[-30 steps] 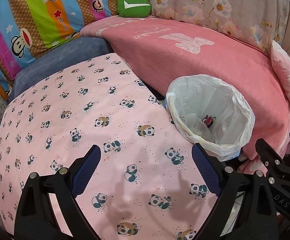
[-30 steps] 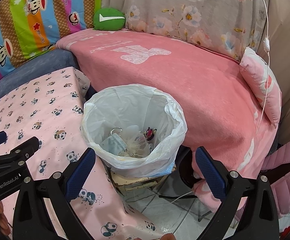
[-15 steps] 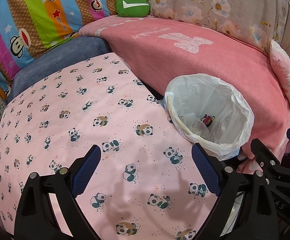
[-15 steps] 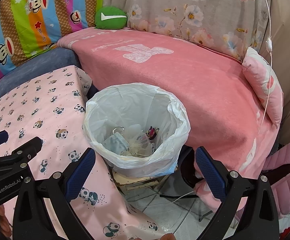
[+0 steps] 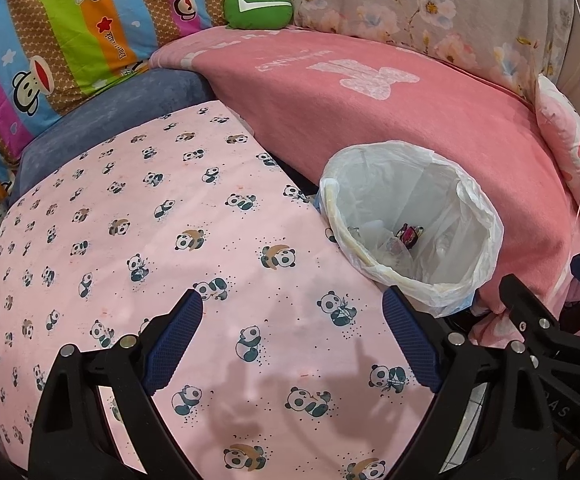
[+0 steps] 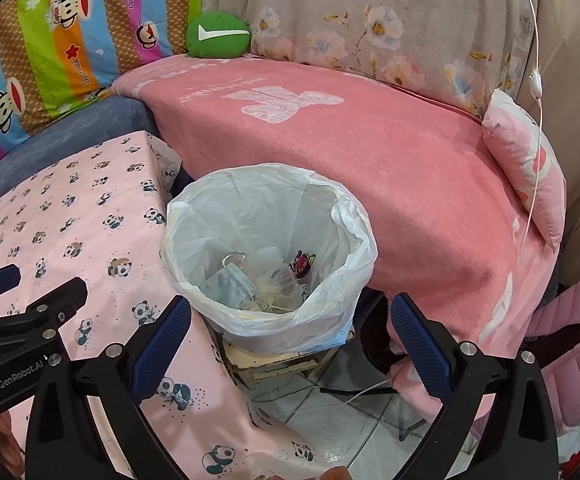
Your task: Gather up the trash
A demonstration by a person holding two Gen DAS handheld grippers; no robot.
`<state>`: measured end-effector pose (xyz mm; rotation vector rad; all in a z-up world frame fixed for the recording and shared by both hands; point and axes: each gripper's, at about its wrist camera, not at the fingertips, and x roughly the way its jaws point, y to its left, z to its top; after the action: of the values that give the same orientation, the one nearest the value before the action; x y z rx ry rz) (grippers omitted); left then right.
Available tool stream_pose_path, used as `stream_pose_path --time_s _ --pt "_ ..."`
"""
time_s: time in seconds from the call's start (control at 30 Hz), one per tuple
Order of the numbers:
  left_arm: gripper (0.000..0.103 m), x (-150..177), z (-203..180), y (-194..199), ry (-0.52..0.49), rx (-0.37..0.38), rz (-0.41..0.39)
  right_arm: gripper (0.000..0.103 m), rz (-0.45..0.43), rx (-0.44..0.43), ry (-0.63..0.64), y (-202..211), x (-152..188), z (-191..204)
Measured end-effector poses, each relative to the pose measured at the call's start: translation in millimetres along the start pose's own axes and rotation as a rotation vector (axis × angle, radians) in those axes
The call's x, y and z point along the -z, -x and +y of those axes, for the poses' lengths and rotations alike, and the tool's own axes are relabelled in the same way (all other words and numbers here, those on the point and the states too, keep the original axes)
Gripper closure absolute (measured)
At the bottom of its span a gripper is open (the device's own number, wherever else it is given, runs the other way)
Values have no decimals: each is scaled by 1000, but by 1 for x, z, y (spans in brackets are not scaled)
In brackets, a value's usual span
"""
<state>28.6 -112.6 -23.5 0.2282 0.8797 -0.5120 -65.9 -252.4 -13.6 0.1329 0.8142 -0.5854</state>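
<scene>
We hold our left hand-held gripper [image 5: 292,340] jaws apart and empty over the bare pink panda-print worktop [image 5: 138,216], our right hand-held gripper [image 6: 290,330] likewise spread before the white-bagged round trash bin [image 6: 268,250] at the worktop's edge beside the pink-blanketed sofa [image 6: 390,160], both barely shifted since a second ago.

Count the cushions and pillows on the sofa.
2. A green cushion sits at the back corner, on the far edge of the pink blanket. A pink pillow leans at the sofa's right end. Others may lie outside the frame.
</scene>
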Motion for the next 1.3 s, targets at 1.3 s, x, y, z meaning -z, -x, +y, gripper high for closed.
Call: stream_pose_path --time_s 1.3 --pt "16 -28 -40 -34 -74 -24 -16 7 24 -6 -94 -39 -9 -41"
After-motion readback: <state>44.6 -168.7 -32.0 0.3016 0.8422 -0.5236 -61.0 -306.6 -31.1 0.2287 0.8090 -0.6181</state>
